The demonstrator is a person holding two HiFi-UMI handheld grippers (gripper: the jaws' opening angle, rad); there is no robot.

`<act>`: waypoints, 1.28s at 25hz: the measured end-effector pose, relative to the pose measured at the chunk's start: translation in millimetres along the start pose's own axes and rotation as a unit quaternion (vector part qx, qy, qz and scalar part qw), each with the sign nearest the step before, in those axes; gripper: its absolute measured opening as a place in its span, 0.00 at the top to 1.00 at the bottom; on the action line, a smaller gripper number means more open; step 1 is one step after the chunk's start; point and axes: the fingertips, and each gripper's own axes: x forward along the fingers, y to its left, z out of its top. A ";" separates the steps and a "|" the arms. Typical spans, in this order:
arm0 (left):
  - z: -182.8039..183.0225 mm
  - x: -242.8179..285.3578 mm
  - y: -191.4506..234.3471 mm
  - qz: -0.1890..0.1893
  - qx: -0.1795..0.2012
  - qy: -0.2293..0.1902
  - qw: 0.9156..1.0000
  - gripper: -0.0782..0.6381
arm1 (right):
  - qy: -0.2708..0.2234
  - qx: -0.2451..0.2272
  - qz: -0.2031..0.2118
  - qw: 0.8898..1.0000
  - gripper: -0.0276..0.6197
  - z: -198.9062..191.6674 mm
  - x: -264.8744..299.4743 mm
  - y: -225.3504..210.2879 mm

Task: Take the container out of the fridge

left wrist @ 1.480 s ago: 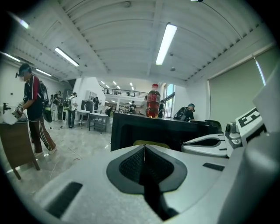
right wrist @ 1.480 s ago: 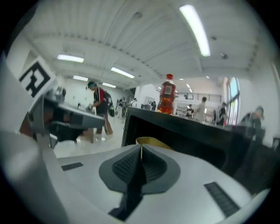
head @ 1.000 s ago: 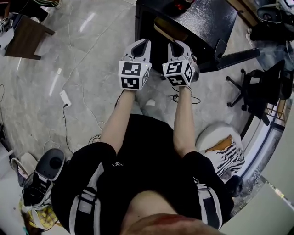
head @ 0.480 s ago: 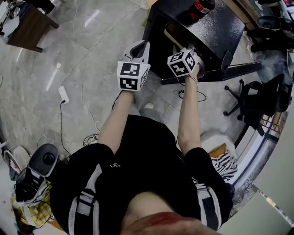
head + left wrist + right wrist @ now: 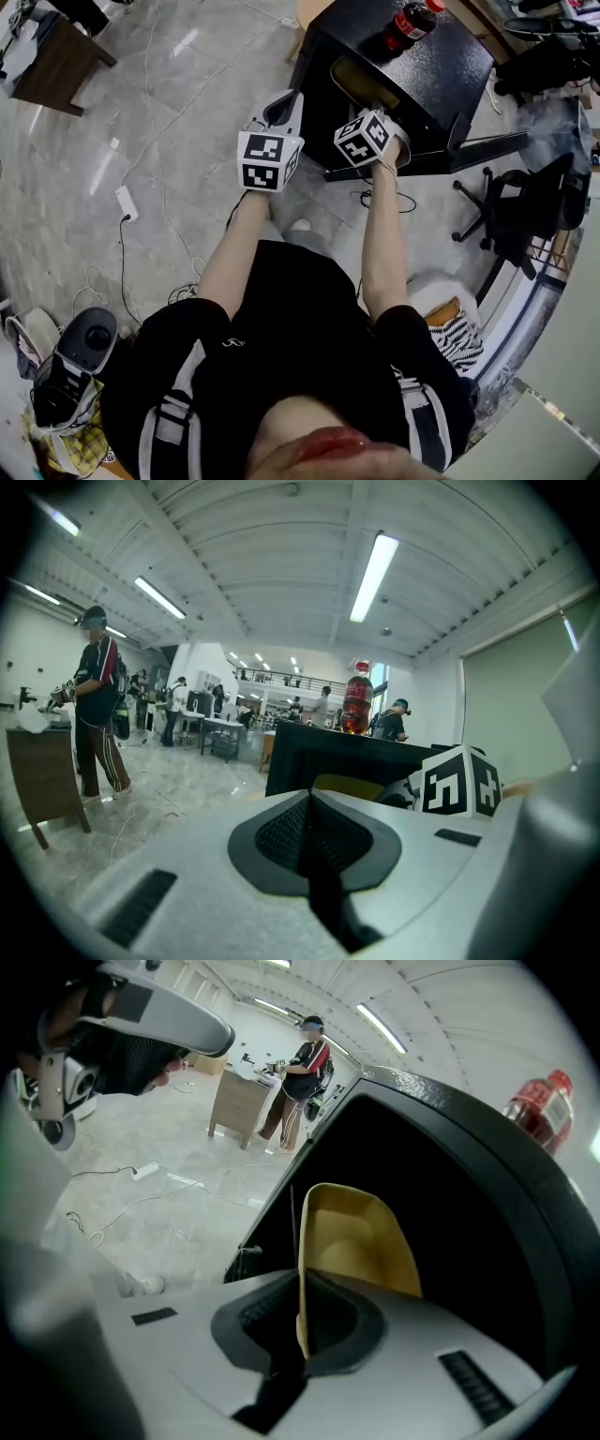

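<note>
A small black fridge [image 5: 412, 56] stands on the floor with its door [image 5: 441, 152] swung open to the right. Inside lies a yellow container [image 5: 361, 80], and the right gripper view shows it as a shallow tray [image 5: 352, 1227] tipped on edge. My right gripper [image 5: 380, 117] reaches into the opening, and its jaws [image 5: 300, 1326] are shut on the container's near rim. Left of the fridge my left gripper [image 5: 286, 103] hovers with its jaws [image 5: 309, 832] shut on nothing. The left gripper view also catches the fridge [image 5: 309, 752] and the right gripper's marker cube [image 5: 459, 780].
A cola bottle [image 5: 405, 25] stands on the fridge top. An office chair [image 5: 525, 202] is to the right, a wooden desk [image 5: 56, 56] at far left. Cables and a power strip [image 5: 122, 202] lie on the floor. A person [image 5: 94, 705] stands in the distance.
My right gripper has moved forward into the fridge opening and has hold of the container's rim. The left gripper has stayed beside the fridge, still shut.
</note>
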 end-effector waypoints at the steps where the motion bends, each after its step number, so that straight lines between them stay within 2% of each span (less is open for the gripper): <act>1: 0.2 -0.5 -1.2 -0.001 0.001 0.000 1.000 0.88 | -0.003 0.003 0.009 1.000 0.93 0.4 -2.7 3.8; 3: 0.4 -1.2 -0.9 0.000 0.002 0.000 1.000 0.88 | -0.019 0.027 0.032 0.999 0.93 4.5 -9.9 13.1; 5: 0.2 -1.7 1.9 0.001 0.002 -0.001 1.000 0.88 | -0.051 0.070 0.057 0.995 0.93 12.8 -19.8 22.5; 9: 0.4 -5.5 5.7 0.004 0.003 -0.006 1.000 0.88 | -0.125 0.160 0.092 0.975 0.93 29.8 -44.5 36.3; 11: 0.9 -9.9 5.6 0.006 0.003 -0.008 1.000 0.88 | -0.175 0.217 0.107 0.954 0.93 38.7 -60.1 38.0; 16: 3.3 -23.2 -1.7 0.009 0.005 -0.014 1.000 0.88 | -0.275 0.335 0.141 0.890 0.93 46.6 -96.6 40.3; 23: 8.4 -44.5 -22.6 0.009 0.010 -0.031 0.999 0.88 | -0.367 0.422 0.163 0.813 0.93 44.2 -137.7 50.6; 25: 11.4 -48.6 -26.7 0.010 0.013 -0.037 0.999 0.88 | -0.385 0.438 0.165 0.795 0.93 44.7 -146.3 49.2; 28: 13.4 -53.3 -33.8 0.013 0.016 -0.046 0.999 0.88 | -0.398 0.454 0.165 0.780 0.93 41.0 -155.0 45.3; 29: 13.0 -54.8 -36.3 0.014 0.017 -0.048 0.999 0.88 | -0.400 0.456 0.164 0.777 0.93 39.3 -157.3 44.7; 32: 11.7 -57.4 -42.2 0.017 0.018 -0.050 0.998 0.88 | -0.401 0.454 0.156 0.780 0.93 35.9 -161.5 42.9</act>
